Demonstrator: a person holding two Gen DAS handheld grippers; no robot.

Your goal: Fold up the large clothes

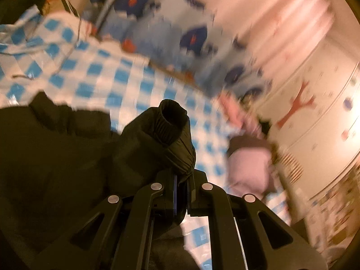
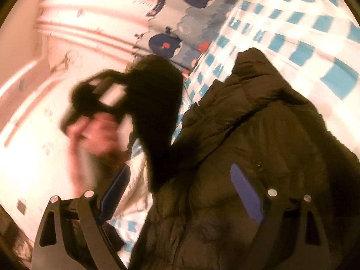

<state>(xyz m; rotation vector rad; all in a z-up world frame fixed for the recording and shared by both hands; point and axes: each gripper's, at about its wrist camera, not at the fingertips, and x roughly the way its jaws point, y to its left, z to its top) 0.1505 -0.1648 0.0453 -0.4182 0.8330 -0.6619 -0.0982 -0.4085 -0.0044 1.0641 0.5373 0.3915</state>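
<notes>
A black puffer jacket point(image 2: 258, 135) lies on a blue-and-white checked sheet point(image 1: 101, 72). My left gripper point(image 1: 182, 180) is shut on the jacket's sleeve point(image 1: 162, 135) just behind the ribbed cuff point(image 1: 172, 117), which stands up in front of the jaws. In the right wrist view the left gripper point(image 2: 101, 96) and the hand holding it show blurred at left, with the sleeve hanging from it. My right gripper point(image 2: 180, 193) is open wide over the jacket's body; its right pad point(image 2: 247, 193) lies over the fabric, its left pad point(image 2: 114, 193) beside the jacket's edge.
A blue quilt point(image 1: 180, 33) with dark cartoon patches lies bunched at the far side of the bed. A pink garment point(image 1: 249, 168) sits at the right. A white wardrobe point(image 1: 315, 112) with stickers and pale curtains point(image 2: 78, 22) stand beyond the bed.
</notes>
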